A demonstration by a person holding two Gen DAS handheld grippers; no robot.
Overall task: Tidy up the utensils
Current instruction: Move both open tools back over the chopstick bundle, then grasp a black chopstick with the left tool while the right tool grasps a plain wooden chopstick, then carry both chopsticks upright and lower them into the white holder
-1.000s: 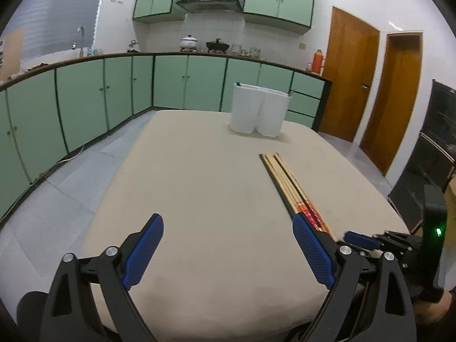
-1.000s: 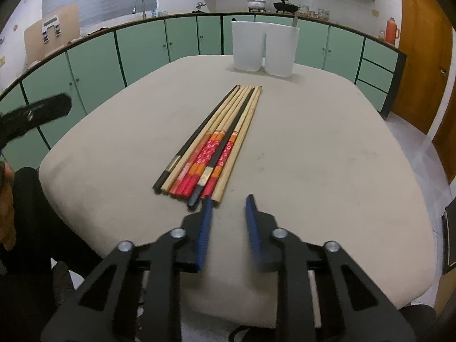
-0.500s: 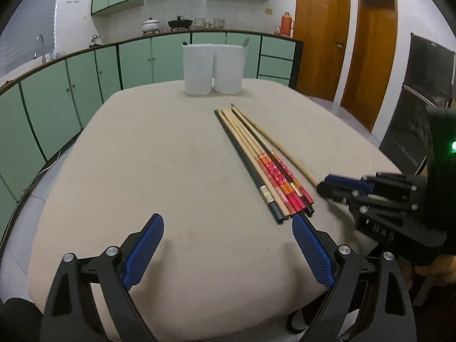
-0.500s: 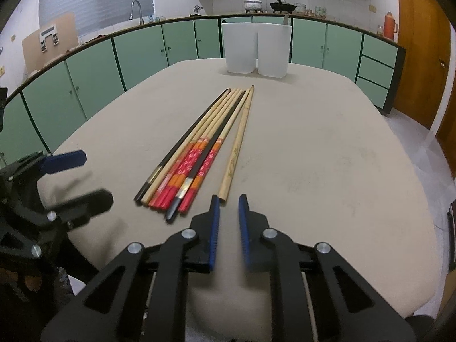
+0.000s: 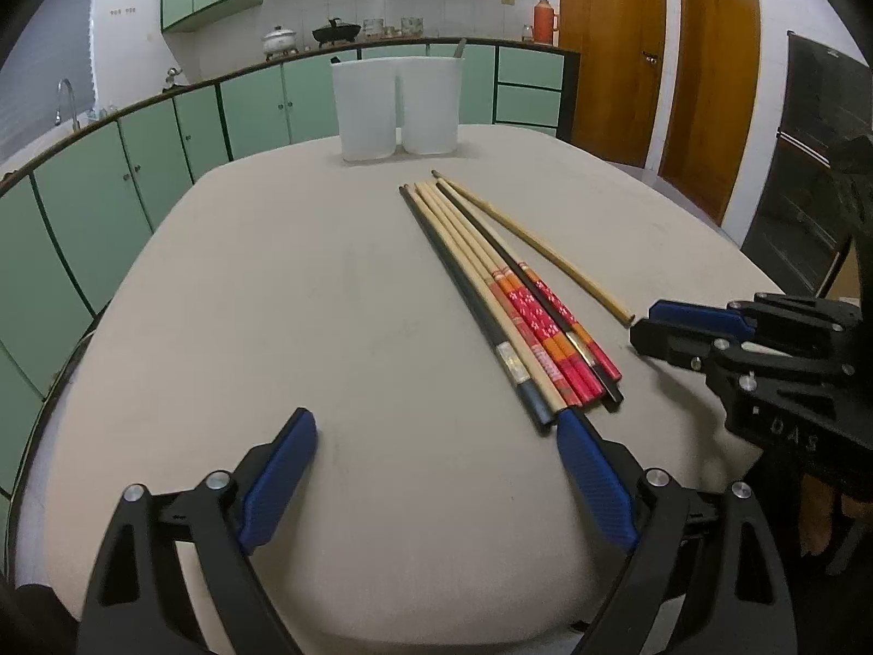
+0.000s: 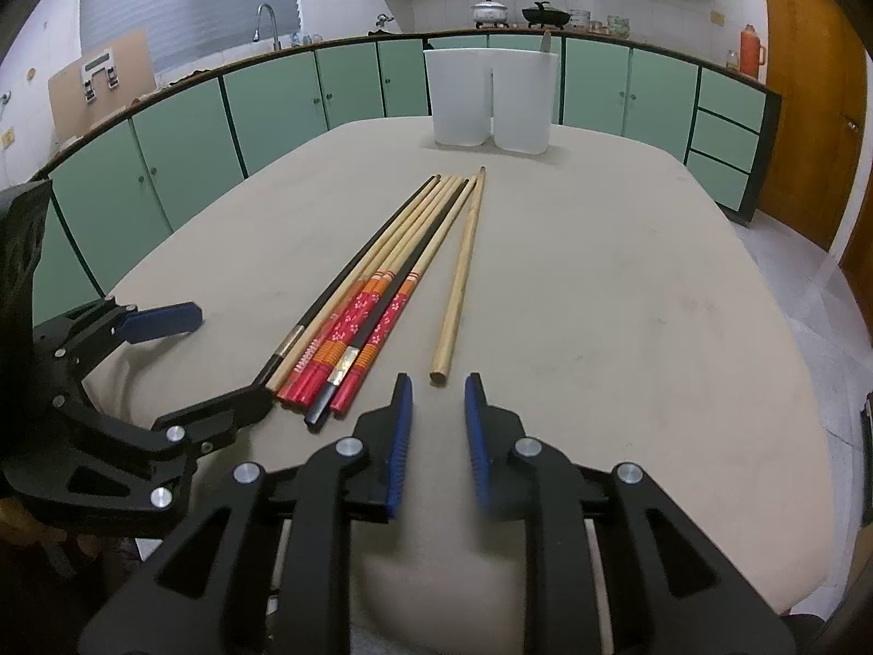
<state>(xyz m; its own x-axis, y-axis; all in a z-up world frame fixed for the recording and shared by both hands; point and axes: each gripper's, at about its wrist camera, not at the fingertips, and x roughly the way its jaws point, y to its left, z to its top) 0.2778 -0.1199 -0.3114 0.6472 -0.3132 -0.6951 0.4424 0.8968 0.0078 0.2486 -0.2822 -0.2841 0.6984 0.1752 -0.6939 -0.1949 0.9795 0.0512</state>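
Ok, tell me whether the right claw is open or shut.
Open. The right claw has a clear gap between its blue pads, lined up just short of the near end of the lone plain chopstick and holding nothing.

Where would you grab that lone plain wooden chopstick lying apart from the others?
Probably at the plain chopstick's thick near end, coming low along the table with the right gripper. That end points at its open jaws, with a gap from the bundle.

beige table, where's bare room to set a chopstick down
Free: the beige table right of the lone plain wooden chopstick, and left of the bundled chopsticks. Crowded: the near edge around both grippers, and beside the white plastic holders.
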